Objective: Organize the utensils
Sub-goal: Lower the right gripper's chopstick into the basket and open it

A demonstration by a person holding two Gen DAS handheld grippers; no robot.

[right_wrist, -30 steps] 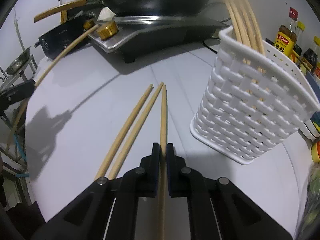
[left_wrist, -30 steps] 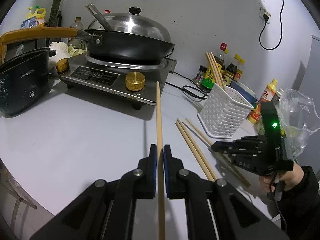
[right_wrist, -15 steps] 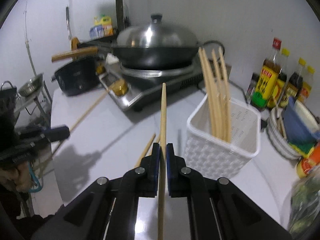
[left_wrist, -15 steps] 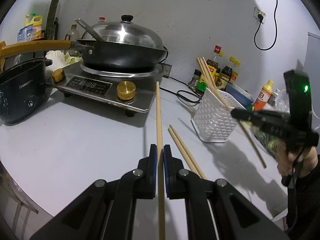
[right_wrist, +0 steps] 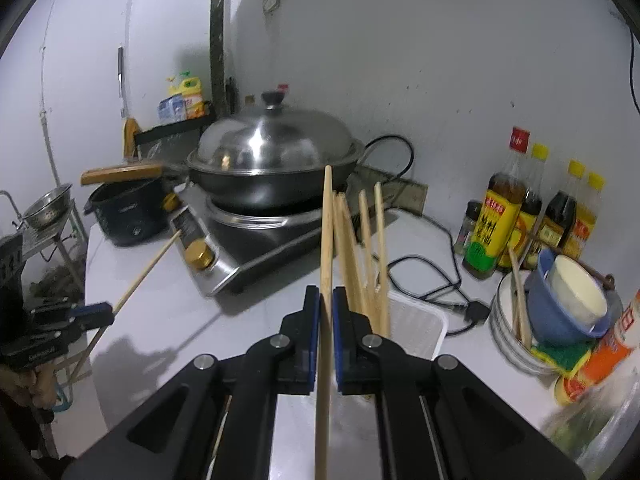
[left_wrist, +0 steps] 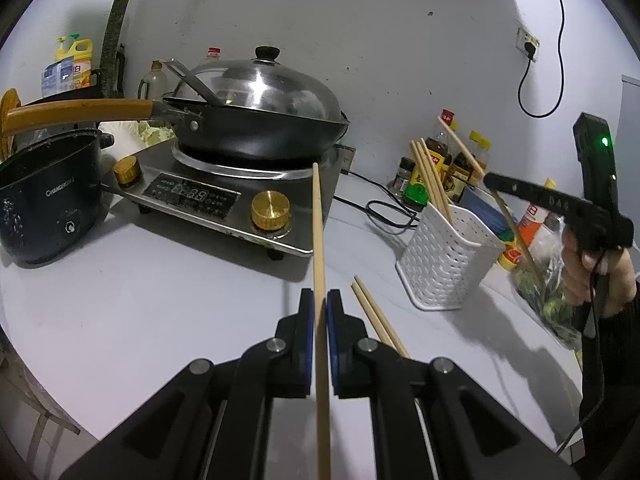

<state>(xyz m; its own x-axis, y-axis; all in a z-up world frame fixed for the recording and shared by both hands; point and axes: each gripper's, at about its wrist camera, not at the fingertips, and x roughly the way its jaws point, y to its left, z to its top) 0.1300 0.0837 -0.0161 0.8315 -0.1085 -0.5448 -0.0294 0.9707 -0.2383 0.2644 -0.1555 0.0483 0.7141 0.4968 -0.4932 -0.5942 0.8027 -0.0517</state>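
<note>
My left gripper (left_wrist: 320, 300) is shut on a wooden chopstick (left_wrist: 319, 232) that points forward over the white counter. Two loose chopsticks (left_wrist: 374, 314) lie on the counter just right of it. My right gripper (right_wrist: 326, 300) is shut on another chopstick (right_wrist: 326, 236), held in the air above the white perforated basket (right_wrist: 416, 320). The same right gripper (left_wrist: 494, 179) shows in the left wrist view, above and right of the basket (left_wrist: 448, 256), with its chopstick (left_wrist: 460, 144) slanting across it. Several chopsticks (right_wrist: 360, 248) stand in the basket. The left gripper (right_wrist: 108, 314) also appears at far left.
An induction cooker (left_wrist: 224, 196) carrying a lidded wok (left_wrist: 260, 128) fills the back of the counter, and a dark pot (left_wrist: 44, 200) stands left. Sauce bottles (right_wrist: 516, 200), stacked bowls (right_wrist: 560, 304) and a power cable (right_wrist: 436, 276) crowd the back right. A bag of greens (left_wrist: 548, 292) lies right.
My right gripper has lifted its chopstick off the counter and risen above the basket, leaving two chopsticks lying there. The left gripper has stayed almost still with its chopstick.
</note>
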